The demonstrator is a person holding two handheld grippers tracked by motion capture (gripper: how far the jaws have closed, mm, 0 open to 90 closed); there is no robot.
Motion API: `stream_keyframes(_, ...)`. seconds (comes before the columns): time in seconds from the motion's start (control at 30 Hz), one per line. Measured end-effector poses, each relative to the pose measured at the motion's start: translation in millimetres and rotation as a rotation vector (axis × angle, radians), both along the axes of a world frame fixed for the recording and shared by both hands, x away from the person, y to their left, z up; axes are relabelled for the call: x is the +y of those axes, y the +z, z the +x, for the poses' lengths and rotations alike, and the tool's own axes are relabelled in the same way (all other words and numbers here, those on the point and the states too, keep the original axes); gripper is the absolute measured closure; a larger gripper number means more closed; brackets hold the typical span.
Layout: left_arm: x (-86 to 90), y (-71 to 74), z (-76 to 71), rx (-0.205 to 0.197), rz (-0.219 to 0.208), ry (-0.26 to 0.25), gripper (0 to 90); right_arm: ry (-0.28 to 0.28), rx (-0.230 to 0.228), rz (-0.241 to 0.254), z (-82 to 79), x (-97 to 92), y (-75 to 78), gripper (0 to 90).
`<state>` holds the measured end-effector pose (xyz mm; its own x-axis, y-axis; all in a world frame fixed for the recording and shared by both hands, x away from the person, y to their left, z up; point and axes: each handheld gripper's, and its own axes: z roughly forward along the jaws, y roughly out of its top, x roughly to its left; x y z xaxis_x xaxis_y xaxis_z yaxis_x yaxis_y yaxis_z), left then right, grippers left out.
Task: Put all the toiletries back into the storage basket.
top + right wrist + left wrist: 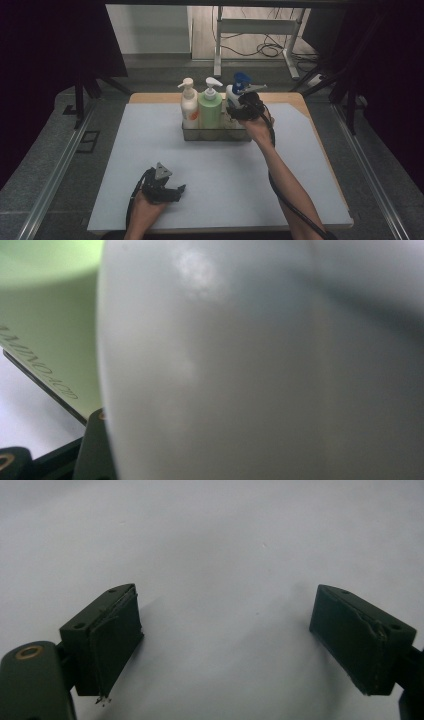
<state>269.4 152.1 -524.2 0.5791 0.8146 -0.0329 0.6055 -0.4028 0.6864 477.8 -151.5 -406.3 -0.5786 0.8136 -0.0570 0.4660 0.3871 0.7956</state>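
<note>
Bottle with a blue pump top (237, 90), white in body, stands at the right end of a clear tray (216, 134) at the far middle of the bench (300, 180). My right gripper (239, 107) is pressed up against it; in the right gripper view its pale side (260, 370) sits hard against the lens, so I believe the jaws are clamped on it, though the pads themselves are hidden. Just beside it in the tray stands a green pump bottle (210, 105), and next along a white and orange one (188, 102). My left gripper (172, 192) rests well apart at the near edge of the bench, jaws spread wide with nothing between them over the pale mat (225, 555).
</note>
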Motion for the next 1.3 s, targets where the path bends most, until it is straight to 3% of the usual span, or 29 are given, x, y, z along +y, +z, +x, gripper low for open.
stream_keyframes(0.53,-0.1,0.0,0.0,0.0,0.0,0.0,12.6,0.003,0.022,0.046,2.8,-4.2,-8.3,36.1)
stream_keyframes(0.67,0.0,0.0,0.0,0.0,0.0,0.0,12.7,0.001,0.026,0.09,4.3,-5.5,-7.6,29.2)
stream_keyframes(0.93,0.0,0.0,0.0,0.0,0.0,0.0,12.7,0.022,0.001,0.071,1.1,-6.7,-3.5,16.1)
stream_keyframes(1.3,-0.4,-0.2,-0.1,-0.001,-0.004,0.002,12.6,0.06,0.003,0.074,-15.6,-27.5,-2.2,15.9)
